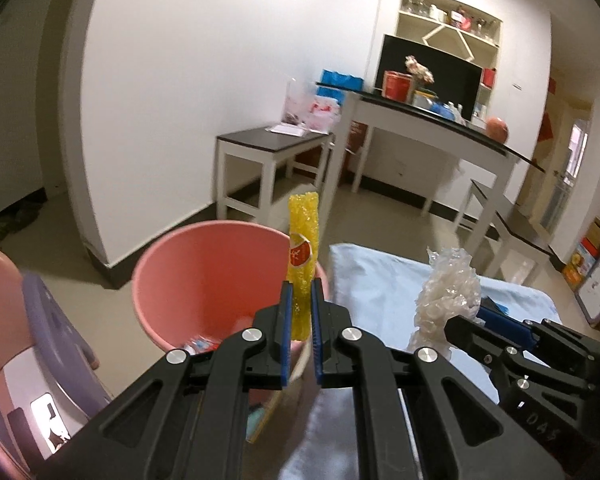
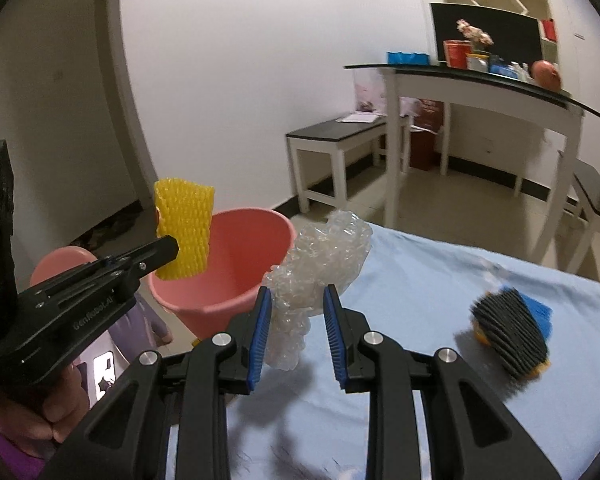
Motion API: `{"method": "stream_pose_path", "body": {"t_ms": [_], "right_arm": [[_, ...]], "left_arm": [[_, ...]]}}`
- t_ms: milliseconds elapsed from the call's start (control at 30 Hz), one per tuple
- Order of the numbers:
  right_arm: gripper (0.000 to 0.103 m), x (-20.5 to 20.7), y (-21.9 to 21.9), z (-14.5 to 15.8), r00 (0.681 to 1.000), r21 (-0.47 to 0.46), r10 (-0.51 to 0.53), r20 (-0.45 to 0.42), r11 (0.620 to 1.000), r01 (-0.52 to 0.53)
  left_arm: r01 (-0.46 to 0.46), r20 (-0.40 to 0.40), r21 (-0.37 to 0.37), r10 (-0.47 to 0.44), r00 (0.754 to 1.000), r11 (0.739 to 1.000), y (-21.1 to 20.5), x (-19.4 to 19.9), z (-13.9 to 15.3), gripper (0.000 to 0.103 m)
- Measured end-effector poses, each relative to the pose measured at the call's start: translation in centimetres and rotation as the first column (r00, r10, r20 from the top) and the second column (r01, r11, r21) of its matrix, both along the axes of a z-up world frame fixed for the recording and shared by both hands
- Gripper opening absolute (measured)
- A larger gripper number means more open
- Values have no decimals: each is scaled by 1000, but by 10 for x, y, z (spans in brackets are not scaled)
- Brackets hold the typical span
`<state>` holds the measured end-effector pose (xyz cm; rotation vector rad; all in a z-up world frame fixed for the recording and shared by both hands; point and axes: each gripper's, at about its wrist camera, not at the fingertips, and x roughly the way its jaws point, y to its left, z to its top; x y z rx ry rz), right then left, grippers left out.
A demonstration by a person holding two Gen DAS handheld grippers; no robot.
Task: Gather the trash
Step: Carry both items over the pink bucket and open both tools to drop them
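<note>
My left gripper [image 1: 300,292] is shut on a yellow foam fruit net [image 1: 303,236] that stands upright between its blue pads, just in front of the rim of a pink bucket [image 1: 204,272]. In the right wrist view the left gripper [image 2: 176,250] holds that net [image 2: 184,232] over the near left side of the bucket [image 2: 244,264]. My right gripper [image 2: 298,296] is shut on a crumpled wad of clear bubble wrap [image 2: 324,252], lifted above the light blue tablecloth [image 2: 420,280]. The wrap [image 1: 448,288] also shows at the right of the left wrist view.
A black ribbed object with blue and yellow parts [image 2: 508,336] lies on the cloth to the right. Some wrappers [image 1: 200,346] lie in the bucket's bottom. A pink and purple child's chair [image 1: 40,320] stands left of the bucket. White tables [image 1: 440,128] line the far wall.
</note>
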<state>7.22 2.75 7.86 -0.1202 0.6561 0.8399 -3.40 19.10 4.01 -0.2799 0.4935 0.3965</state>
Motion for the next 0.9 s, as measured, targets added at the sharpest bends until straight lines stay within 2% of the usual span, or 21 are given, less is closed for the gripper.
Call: {"method": "stream_pose_path", "body": {"t_ms": [267,533,767,800,900], "right_arm": [[27,8,53,2,998,4,69,11,998,-69],[27,23,99,-17,994,-31,105,-26,994,-106],[30,32,121,-32,992,-60,118,-46,991,-120],[31,33,121,-34,992,-61,117,-47,991,-119],[43,35,128,-41,990,-68,127,-55,989,-130]], "left_arm": [[-56,4,-22,56,998,998,44,-7,-5,8],[-64,-19,-83,63,998,994,73,0,-23,8],[-79,-43,-74,76,996,994,85,13,-34,9],[-77,-48,-79,74,996,994,86,16,-36,10],[-59,-55,-105,53,997,993,88,19,-39,32]]}}
